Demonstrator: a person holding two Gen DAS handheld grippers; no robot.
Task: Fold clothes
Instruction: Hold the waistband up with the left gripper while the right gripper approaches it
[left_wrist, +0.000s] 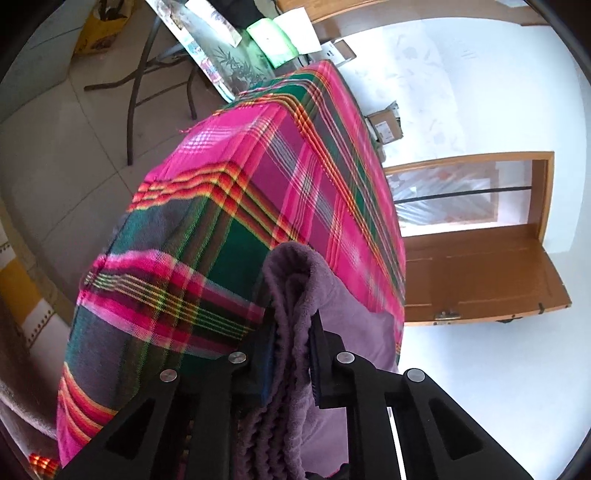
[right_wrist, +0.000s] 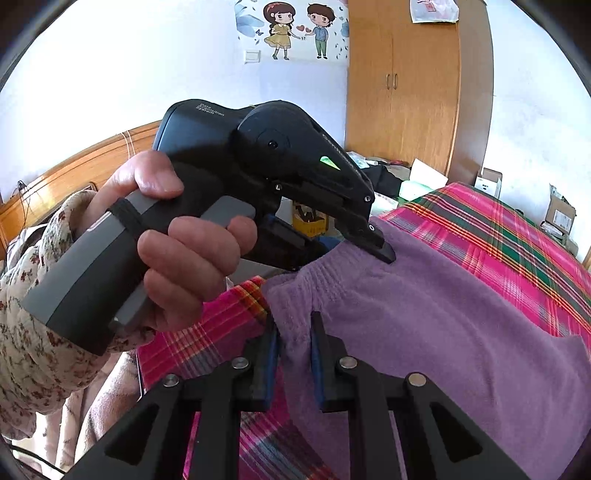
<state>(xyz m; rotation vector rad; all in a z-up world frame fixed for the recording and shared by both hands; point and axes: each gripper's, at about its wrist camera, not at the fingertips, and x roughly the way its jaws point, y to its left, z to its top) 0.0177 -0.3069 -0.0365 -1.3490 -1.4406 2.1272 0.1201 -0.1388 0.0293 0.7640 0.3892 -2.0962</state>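
Observation:
A purple fleece garment (right_wrist: 424, 325) lies on a bed covered with a pink and green plaid sheet (right_wrist: 498, 236). My right gripper (right_wrist: 293, 332) is shut on the garment's ribbed edge near its corner. My left gripper (right_wrist: 354, 243), held in a hand with a floral sleeve, shows in the right wrist view pinching the same ribbed edge a little farther along. In the left wrist view my left gripper (left_wrist: 293, 328) is shut on bunched purple fleece (left_wrist: 295, 288), with the plaid sheet (left_wrist: 229, 206) beyond it.
A wooden wardrobe (right_wrist: 406, 85) stands against the far wall. Cardboard boxes (right_wrist: 561, 210) sit beside the bed. An open wooden door (left_wrist: 476, 273) and a folding table (left_wrist: 207, 51) with papers show in the left wrist view. A wooden headboard (right_wrist: 74, 166) is at left.

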